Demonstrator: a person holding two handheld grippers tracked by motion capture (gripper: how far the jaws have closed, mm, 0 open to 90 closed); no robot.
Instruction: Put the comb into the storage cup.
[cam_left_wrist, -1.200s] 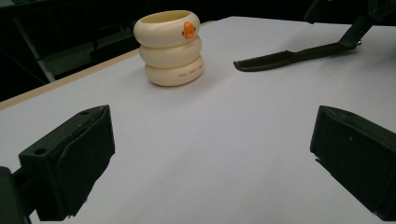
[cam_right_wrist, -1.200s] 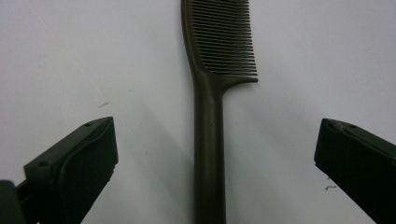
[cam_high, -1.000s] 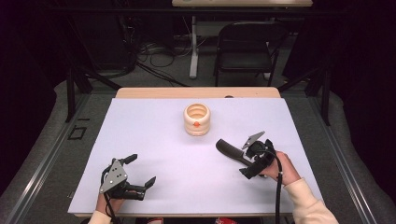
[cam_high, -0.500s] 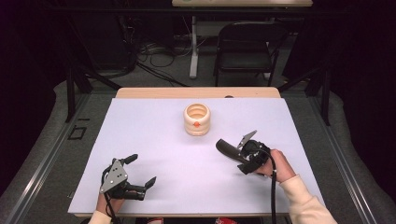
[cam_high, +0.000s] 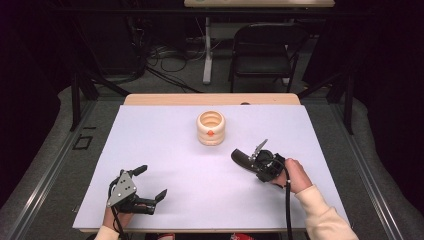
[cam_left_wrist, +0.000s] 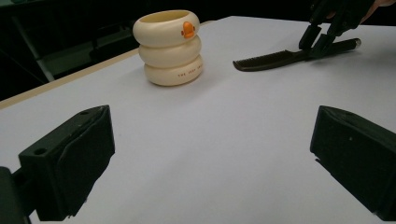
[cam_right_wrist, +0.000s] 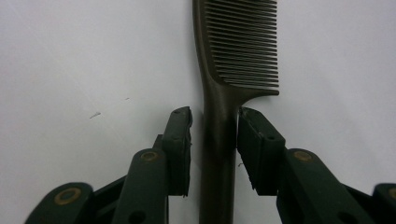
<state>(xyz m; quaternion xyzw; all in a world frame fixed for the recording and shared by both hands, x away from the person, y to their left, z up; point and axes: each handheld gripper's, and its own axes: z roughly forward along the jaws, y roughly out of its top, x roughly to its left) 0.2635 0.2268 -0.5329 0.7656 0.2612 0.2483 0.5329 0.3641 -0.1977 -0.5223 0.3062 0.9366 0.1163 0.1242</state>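
A dark comb (cam_high: 242, 157) lies flat on the white table (cam_high: 165, 145), right of centre, its teeth pointing towards the cream ringed cup (cam_high: 210, 128). My right gripper (cam_high: 257, 162) is down over the comb's handle. In the right gripper view the comb (cam_right_wrist: 243, 46) runs up between the jaws of this gripper (cam_right_wrist: 215, 126), which stand narrowly open with a sliver of table showing beside the handle. My left gripper (cam_high: 151, 181) rests near the front left edge, wide open and empty. From the left gripper (cam_left_wrist: 210, 158) I see the cup (cam_left_wrist: 170, 46), the comb (cam_left_wrist: 271, 59) and the right gripper (cam_left_wrist: 320, 39).
The cup carries a small orange duck mark and stands upright at the table's middle back. A black chair (cam_high: 262, 50) and a pale desk leg (cam_high: 207, 50) stand on the floor beyond the far edge.
My right gripper has edged a little left along the comb's handle and lowered its tilt. The comb, the cup and the left gripper have stayed put.
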